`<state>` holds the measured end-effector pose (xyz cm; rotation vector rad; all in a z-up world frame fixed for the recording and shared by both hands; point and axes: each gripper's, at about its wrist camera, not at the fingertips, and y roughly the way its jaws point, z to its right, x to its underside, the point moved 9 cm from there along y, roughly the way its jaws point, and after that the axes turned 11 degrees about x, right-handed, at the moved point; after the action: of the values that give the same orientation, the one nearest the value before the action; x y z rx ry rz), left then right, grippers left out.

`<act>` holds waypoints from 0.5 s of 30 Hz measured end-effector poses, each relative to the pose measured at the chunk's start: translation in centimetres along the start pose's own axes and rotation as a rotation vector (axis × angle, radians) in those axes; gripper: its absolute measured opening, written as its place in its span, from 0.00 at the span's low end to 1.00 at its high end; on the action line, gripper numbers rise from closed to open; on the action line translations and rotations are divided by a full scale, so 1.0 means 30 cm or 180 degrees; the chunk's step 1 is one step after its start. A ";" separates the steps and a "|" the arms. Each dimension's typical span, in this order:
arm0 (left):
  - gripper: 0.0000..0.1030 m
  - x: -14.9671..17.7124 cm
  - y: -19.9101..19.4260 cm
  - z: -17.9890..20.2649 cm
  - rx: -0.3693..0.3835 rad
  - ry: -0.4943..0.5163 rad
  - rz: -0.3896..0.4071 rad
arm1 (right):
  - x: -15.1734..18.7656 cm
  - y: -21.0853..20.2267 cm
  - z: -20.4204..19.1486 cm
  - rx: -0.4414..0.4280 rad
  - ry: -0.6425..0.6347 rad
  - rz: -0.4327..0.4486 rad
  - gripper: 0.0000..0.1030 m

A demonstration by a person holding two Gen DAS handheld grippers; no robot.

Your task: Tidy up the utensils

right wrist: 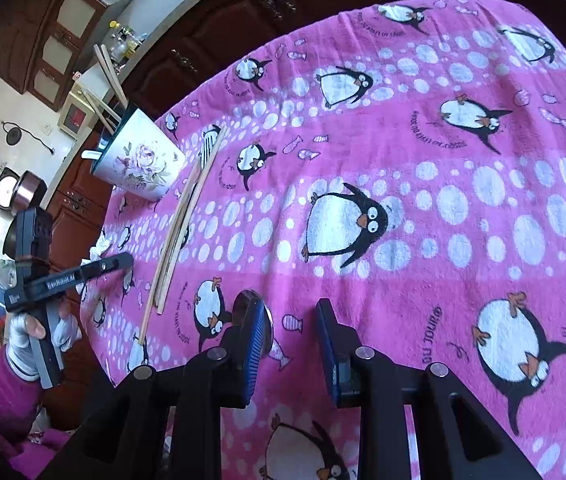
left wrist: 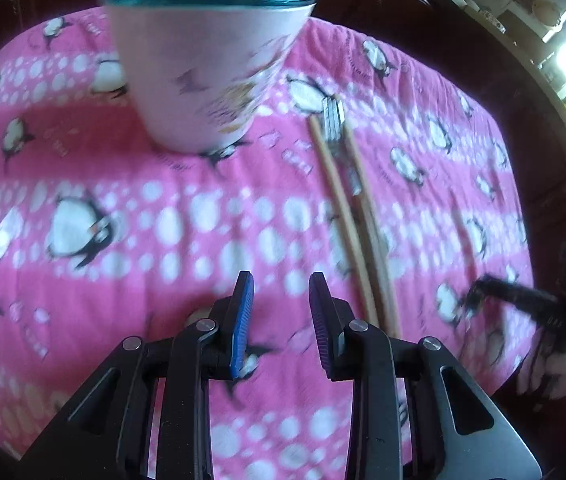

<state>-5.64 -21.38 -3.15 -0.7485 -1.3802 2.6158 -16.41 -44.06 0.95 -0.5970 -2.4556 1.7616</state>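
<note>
— While some chopsticks already stand in the flowered cup (right wrist: pixel 139 164), how much is left on the cloth (right wrist: pixel 423 208)?
— Two chopsticks (left wrist: pixel 357 236) and a fork (left wrist: pixel 334 120) lie together just beside the cup, well apart from it at their near ends. A metal disc, maybe a spoon bowl (right wrist: pixel 252 316), sits by the right gripper (right wrist: pixel 289 344).
— Are the claws holding anything?
— No. The left gripper (left wrist: pixel 279 312) and the right both stand apart, nothing between the pads. I'd judge the job partly done.

White lettering on the left gripper (right wrist: pixel 83 272) body, at nine o'clock in the right wrist view, is too small to read. Printed script on the pink penguin cloth (right wrist: pixel 403 160) is illegible.
</note>
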 end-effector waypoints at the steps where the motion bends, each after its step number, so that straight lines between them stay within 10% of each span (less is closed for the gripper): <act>1: 0.27 -0.023 0.015 0.017 0.0008 -0.0009 0.0023 | -0.003 0.004 -0.004 -0.0004 -0.0011 -0.0001 0.24; 15: 0.13 -0.228 0.224 0.081 -0.0537 0.0191 0.0073 | -0.016 0.007 -0.012 -0.0050 -0.0037 0.0000 0.27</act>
<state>0.19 -29.21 -4.76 -0.8604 -1.5990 2.4940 -15.81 -43.86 0.96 -0.5898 -2.4793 1.7522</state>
